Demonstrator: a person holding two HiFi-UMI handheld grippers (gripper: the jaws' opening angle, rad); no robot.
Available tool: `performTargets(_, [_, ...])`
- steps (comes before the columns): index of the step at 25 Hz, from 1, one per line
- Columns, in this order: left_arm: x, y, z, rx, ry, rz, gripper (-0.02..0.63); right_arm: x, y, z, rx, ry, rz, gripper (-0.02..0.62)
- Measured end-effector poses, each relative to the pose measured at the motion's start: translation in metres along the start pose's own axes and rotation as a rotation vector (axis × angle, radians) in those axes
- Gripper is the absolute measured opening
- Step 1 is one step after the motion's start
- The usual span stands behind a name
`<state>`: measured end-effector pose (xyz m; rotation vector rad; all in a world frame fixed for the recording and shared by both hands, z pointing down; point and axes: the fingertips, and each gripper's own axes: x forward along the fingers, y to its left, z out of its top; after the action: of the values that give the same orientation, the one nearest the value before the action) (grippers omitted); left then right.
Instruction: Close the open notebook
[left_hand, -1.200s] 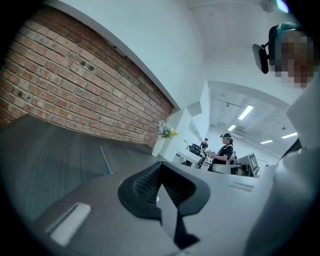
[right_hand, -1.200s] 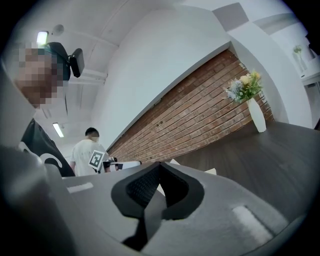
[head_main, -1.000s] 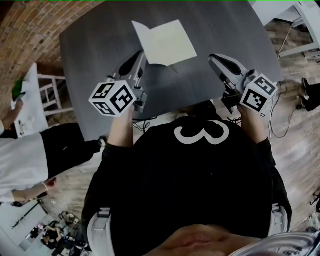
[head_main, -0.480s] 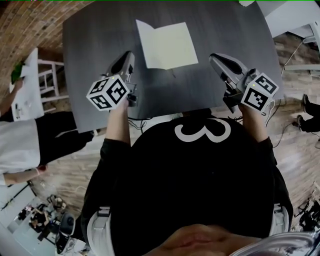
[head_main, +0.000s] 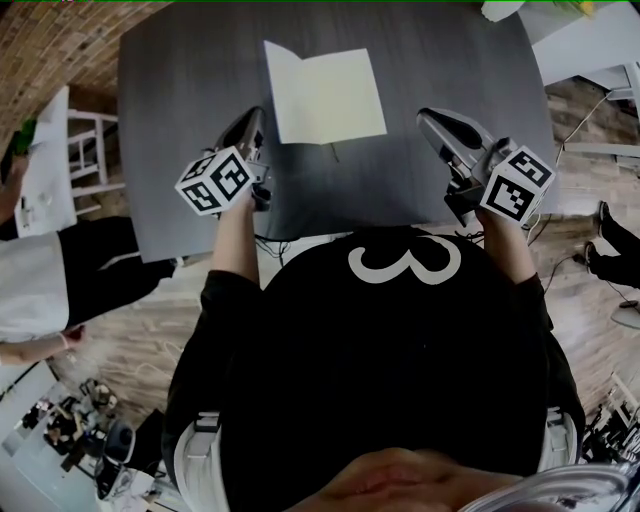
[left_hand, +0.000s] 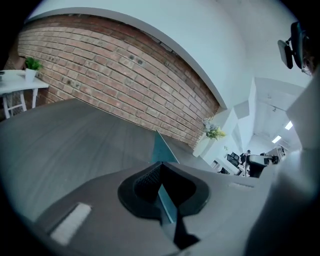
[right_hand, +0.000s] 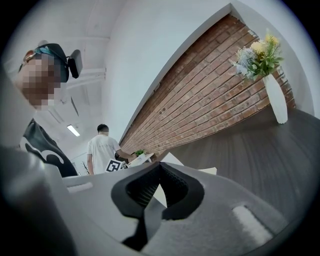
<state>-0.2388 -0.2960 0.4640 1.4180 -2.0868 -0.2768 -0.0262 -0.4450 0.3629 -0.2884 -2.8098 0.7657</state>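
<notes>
the open notebook (head_main: 330, 95) lay flat on a dark grey table (head_main: 180, 80), pale pages up and one leaf (left_hand: 162, 149) standing at its left side, as a person held two grippers above the table's near edge. the left gripper (head_main: 252, 120) hung just short of the notebook's near left corner, jaws pressed together on nothing. the right gripper (head_main: 432, 120) sat further off on the other side, likewise clenched and empty. the fold appeared to run away from the person along the left side, putting the left gripper nearer the raised leaf, which would probably have to swing rightward over the page.
</notes>
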Motion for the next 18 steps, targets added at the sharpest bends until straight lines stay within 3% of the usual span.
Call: performTargets(18, [0.014,-0.023,0.0,0.021,-0.021,-0.016,0.017,-0.001,-0.022,0.0,0.023,0.035,0.027,0.002])
